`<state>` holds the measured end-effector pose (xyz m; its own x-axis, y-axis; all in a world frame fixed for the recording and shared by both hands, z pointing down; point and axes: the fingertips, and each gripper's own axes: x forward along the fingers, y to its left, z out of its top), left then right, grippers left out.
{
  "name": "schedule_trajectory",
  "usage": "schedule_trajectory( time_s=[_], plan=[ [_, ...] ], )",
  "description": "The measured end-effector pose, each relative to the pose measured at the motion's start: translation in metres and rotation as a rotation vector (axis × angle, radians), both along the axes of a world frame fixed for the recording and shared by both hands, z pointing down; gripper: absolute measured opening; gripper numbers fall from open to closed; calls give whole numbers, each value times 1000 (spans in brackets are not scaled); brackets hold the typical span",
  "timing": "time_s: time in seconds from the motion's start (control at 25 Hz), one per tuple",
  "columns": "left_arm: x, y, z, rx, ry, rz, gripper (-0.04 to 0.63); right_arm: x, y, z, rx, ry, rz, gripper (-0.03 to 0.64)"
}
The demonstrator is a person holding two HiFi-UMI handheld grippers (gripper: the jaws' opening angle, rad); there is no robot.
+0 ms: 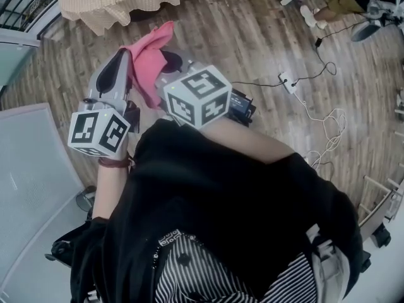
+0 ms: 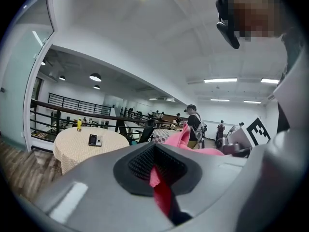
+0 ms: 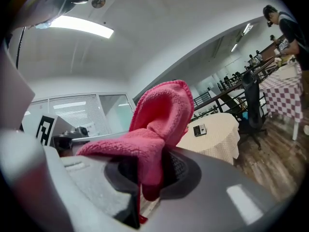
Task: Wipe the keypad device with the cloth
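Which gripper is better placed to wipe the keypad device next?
Probably right: the right gripper clamps most of the cloth, the left gripper only a thin strip. The keypad device sits apart on the table.

- Two grippers: left gripper (image 2: pixel 155 164), right gripper (image 3: pixel 147 170).
- Two marker cubes, one on each gripper: left cube (image 1: pixel 99 132), right cube (image 1: pixel 197 95).
- One pink cloth (image 1: pixel 151 59).
- One keypad device (image 2: pixel 95 140), lying on the round table.
- Two cloth-covered tables made out clearly: round beige table (image 2: pixel 72 149), checked table (image 3: pixel 285 93).
- One yellow bottle (image 2: pixel 79 124), at the round table's far edge.
- One white power strip (image 1: pixel 288 81), on the wooden floor.
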<state>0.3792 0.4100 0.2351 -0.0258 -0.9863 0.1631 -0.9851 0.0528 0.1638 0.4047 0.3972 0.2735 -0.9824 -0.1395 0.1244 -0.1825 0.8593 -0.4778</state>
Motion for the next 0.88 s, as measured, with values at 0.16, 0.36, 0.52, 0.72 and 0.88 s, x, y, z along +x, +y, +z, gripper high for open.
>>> schedule_trajectory(
  time_s=[0.16, 0.36, 0.52, 0.72, 0.88],
  plan=[
    [7, -9, 11, -16, 22, 20, 0, 9, -5, 14, -11, 22, -6, 64],
    [6, -12, 24, -28, 51, 36, 0, 6, -6, 26, -25, 44, -20, 64],
    [5, -18, 27, -28, 35, 53, 0, 6, -12, 27, -9, 44, 3, 64],
    [5, -34, 17, 7, 0, 57, -2, 8, -26, 17, 35, 35, 35, 64],
    [1, -47, 16, 21, -12, 55, -2, 4, -38, 18, 47, 42, 64, 64]
  ],
)
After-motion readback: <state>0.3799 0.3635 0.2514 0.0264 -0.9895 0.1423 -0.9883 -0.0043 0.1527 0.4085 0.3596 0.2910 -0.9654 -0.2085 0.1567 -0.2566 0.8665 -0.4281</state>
